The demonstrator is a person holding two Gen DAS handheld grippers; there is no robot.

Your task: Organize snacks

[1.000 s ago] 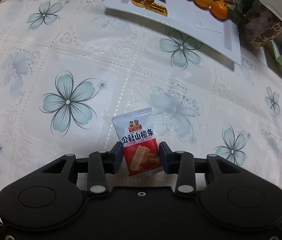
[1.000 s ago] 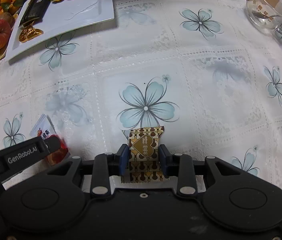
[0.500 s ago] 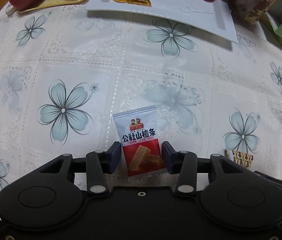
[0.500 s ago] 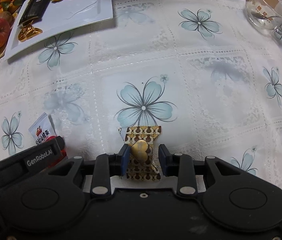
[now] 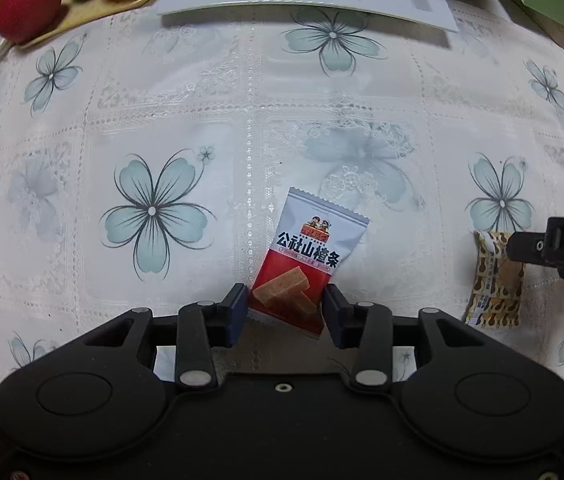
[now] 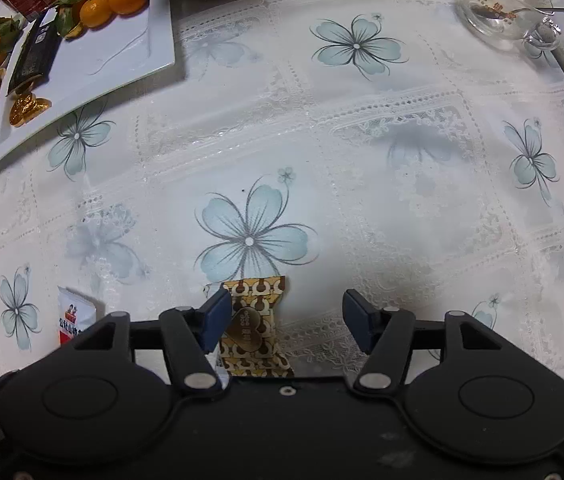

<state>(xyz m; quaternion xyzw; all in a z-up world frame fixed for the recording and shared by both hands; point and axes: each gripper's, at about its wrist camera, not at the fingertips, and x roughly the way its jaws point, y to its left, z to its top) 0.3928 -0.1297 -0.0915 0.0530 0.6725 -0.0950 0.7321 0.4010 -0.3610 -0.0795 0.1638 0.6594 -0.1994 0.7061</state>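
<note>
1. My left gripper (image 5: 285, 311) pinches the red and white hawthorn packet (image 5: 305, 264) by its lower red end. The packet stands tilted between the two blue pads, and its white top points away from me over the tablecloth (image 5: 242, 128).
2. I hold only the lower end, I think so that the free end can go first onto a plate.
3. My right gripper (image 6: 285, 316) is spread wide. The gold patterned candy (image 6: 254, 324) lies beside the left pad; I cannot tell if it touches it. The right pad is well apart, so nothing is gripped here.
4. The white plate (image 6: 122, 60) is far from both snacks, at the table edge. It already carries gold coins (image 6: 26, 106), a dark bar (image 6: 36, 56) and oranges (image 6: 114, 4), so I judge it is the place for the snacks.
</note>
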